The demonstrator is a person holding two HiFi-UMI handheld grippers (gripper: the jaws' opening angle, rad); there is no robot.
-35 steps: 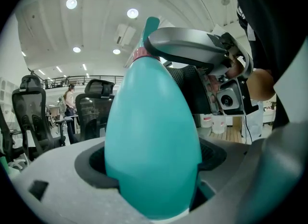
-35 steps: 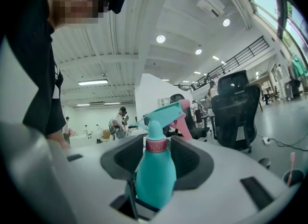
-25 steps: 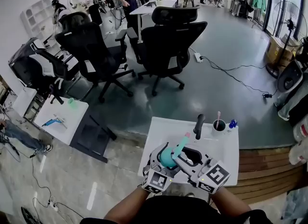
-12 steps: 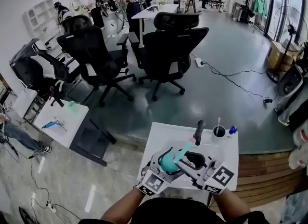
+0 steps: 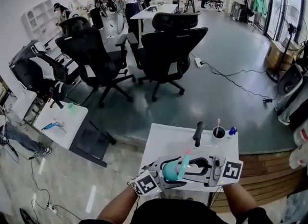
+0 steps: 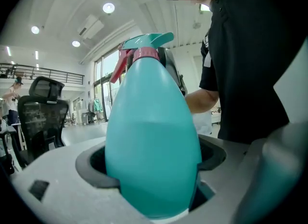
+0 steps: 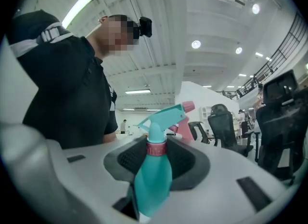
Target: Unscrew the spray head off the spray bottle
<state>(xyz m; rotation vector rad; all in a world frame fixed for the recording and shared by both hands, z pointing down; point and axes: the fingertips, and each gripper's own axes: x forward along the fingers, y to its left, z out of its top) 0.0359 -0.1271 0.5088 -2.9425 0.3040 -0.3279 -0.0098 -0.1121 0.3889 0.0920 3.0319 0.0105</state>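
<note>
A teal spray bottle point(image 5: 169, 171) with a teal spray head point(image 5: 184, 159) and a pink collar point(image 7: 156, 148) is held off the white table point(image 5: 166, 136) between my two grippers. My left gripper point(image 5: 163, 174) comes in from the left and is shut on the bottle's fat body point(image 6: 151, 141), which fills the left gripper view. From the right, my right gripper point(image 5: 190, 165) has its dark pads point(image 7: 126, 159) closed on the collar just under the spray head point(image 7: 161, 114). The pink trigger point(image 6: 119, 66) juts out beside the nozzle.
On the table's far edge stand a black handle-like object point(image 5: 198, 131), a dark cup point(image 5: 219, 131) with a stick in it and a small blue item point(image 5: 233, 130). Black office chairs point(image 5: 168, 40) stand beyond. A wooden step point(image 5: 269, 170) lies to the right.
Both grippers have swung with the bottle: it was tilted toward the upper right and now stands more upright and nearer the person. The marker cubes have spread further apart sideways.
</note>
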